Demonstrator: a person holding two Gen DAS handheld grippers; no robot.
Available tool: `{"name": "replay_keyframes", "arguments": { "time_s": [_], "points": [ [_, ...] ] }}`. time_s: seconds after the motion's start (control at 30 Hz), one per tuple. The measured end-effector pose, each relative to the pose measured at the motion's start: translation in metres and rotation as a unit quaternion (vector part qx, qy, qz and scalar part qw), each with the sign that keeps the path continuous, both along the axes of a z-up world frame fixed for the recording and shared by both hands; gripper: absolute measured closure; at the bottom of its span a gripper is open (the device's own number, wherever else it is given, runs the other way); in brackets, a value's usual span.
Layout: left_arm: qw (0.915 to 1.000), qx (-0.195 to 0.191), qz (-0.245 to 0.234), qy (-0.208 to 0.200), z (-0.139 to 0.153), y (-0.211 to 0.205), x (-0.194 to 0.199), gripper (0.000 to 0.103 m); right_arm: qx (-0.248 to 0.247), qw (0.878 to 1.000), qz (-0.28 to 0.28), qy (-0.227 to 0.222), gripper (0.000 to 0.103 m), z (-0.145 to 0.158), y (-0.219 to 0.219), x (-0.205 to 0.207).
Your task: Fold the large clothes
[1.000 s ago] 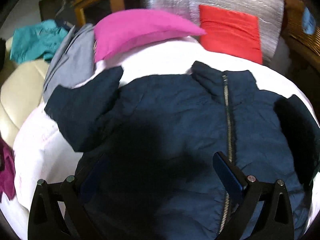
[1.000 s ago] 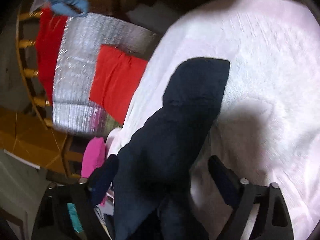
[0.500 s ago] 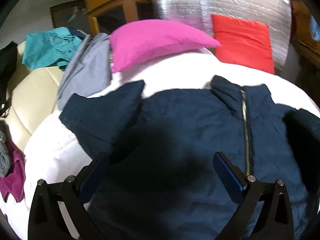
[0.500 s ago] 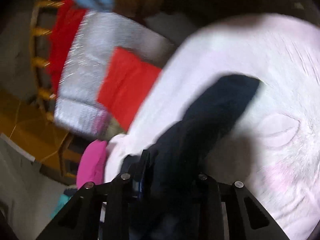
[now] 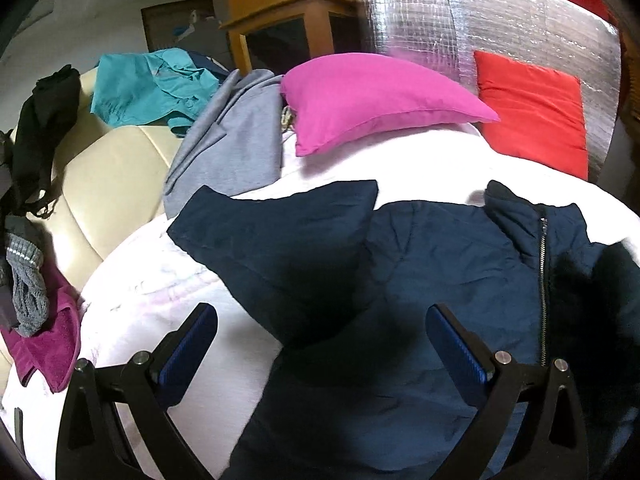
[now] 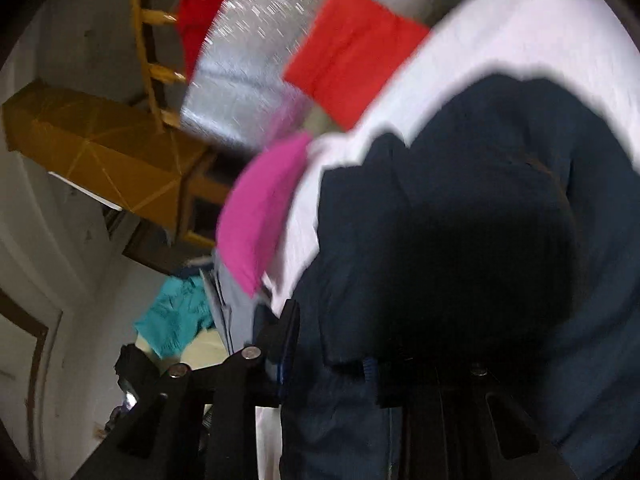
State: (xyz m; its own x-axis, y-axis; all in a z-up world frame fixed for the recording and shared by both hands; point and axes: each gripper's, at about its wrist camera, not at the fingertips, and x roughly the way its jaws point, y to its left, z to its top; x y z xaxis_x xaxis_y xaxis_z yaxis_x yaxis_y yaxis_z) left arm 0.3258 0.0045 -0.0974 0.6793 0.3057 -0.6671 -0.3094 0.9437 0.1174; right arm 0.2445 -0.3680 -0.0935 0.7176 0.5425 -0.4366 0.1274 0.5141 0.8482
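Now the right sleeve is being folded in.
The right gripper (image 6: 332,356) has its jaws pinched on the navy jacket's (image 5: 440,264) sleeve (image 6: 460,240); the left gripper (image 5: 320,344) hangs wide open and empty above the jacket, spread zip-up on the white bedcover (image 5: 160,300). Best lay the sleeve flat across the chest, cuff unbunched.

Left wrist view is sharp and evenly lit; the white bedcover (image 5: 168,312) nearly blows out, and glare sparkles off the silver foil panel (image 5: 500,20) far right. A heavy shadow sits on the navy jacket (image 5: 440,248). Right wrist view smears with motion blur. Fisheye bending and black corners on both.
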Motion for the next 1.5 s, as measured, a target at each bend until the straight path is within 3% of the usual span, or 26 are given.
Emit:
{"name": "replay_keyframes", "arguments": {
  "time_s": [0.03, 0.07, 0.13, 0.23, 0.4, 0.5, 0.53, 0.63, 0.73, 0.9, 1.03, 1.13, 1.2, 1.27, 1.5],
  "points": [
    [1.0, -0.002, 0.0, 0.0, 0.0, 0.001, -0.001, 0.0, 0.006, 1.0, 0.009, 0.018, 0.066, -0.009, 0.007, 0.001],
    [1.0, -0.005, -0.001, 0.0, 0.0, 0.002, -0.001, 0.0, 0.011, 0.999, 0.017, 0.036, 0.046, -0.016, 0.011, 0.002],
    [0.9999, -0.008, -0.008, -0.002, 0.001, 0.003, -0.002, 0.0, 0.029, 0.997, 0.016, 0.069, 0.023, -0.023, 0.009, 0.0],
    [0.9995, -0.02, -0.023, -0.005, 0.001, 0.0, -0.002, 0.0, 0.038, 0.998, 0.019, 0.056, 0.023, -0.013, -0.009, -0.013],
    [0.9941, -0.058, -0.088, -0.027, 0.006, -0.029, -0.012, 0.0, -0.043, 0.998, -0.039, 0.028, 0.023, 0.012, -0.059, -0.045],
    [0.9864, -0.067, -0.145, -0.04, 0.006, -0.059, -0.021, 0.0, -0.11, 0.987, -0.101, 0.05, 0.028, 0.012, -0.098, -0.053],
    [0.9834, -0.071, -0.162, -0.04, 0.004, -0.067, -0.022, 0.0, -0.12, 0.985, -0.114, 0.056, 0.034, 0.009, -0.106, -0.052],
    [0.9747, -0.08, -0.206, -0.032, -0.005, -0.094, -0.025, 0.0, -0.092, 0.981, -0.14, 0.096, 0.041, -0.01, -0.137, -0.05],
    [0.9694, -0.086, -0.229, -0.023, -0.013, -0.112, -0.027, 0.0, -0.119, 0.973, -0.147, 0.132, 0.041, -0.021, -0.151, -0.036],
    [0.9675, -0.039, -0.249, -0.017, -0.024, -0.145, -0.037, 0.0, -0.119, 0.973, -0.124, 0.152, 0.041, -0.038, -0.161, -0.015],
    [0.9675, 0.01, -0.252, -0.015, -0.029, -0.171, -0.034, 0.0, -0.12, 0.973, -0.106, 0.169, 0.057, -0.053, -0.163, -0.01],
    [0.9674, 0.058, -0.246, 0.013, -0.038, -0.19, -0.019, 0.001, -0.112, 0.974, -0.102, 0.168, 0.057, -0.053, -0.16, -0.024],
    [0.9656, 0.052, -0.253, 0.031, -0.043, -0.193, -0.012, 0.017, -0.106, 0.975, -0.097, 0.17, 0.057, -0.054, -0.162, -0.029],
    [0.9627, 0.014, -0.265, 0.053, -0.046, -0.19, -0.005, 0.057, -0.096, 0.976, -0.098, 0.172, 0.057, -0.055, -0.163, -0.031],
    [0.9639, -0.059, -0.255, 0.047, -0.041, -0.157, -0.005, 0.078, -0.111, 0.972, -0.104, 0.178, 0.057, -0.053, -0.158, -0.03]
  ]
}}
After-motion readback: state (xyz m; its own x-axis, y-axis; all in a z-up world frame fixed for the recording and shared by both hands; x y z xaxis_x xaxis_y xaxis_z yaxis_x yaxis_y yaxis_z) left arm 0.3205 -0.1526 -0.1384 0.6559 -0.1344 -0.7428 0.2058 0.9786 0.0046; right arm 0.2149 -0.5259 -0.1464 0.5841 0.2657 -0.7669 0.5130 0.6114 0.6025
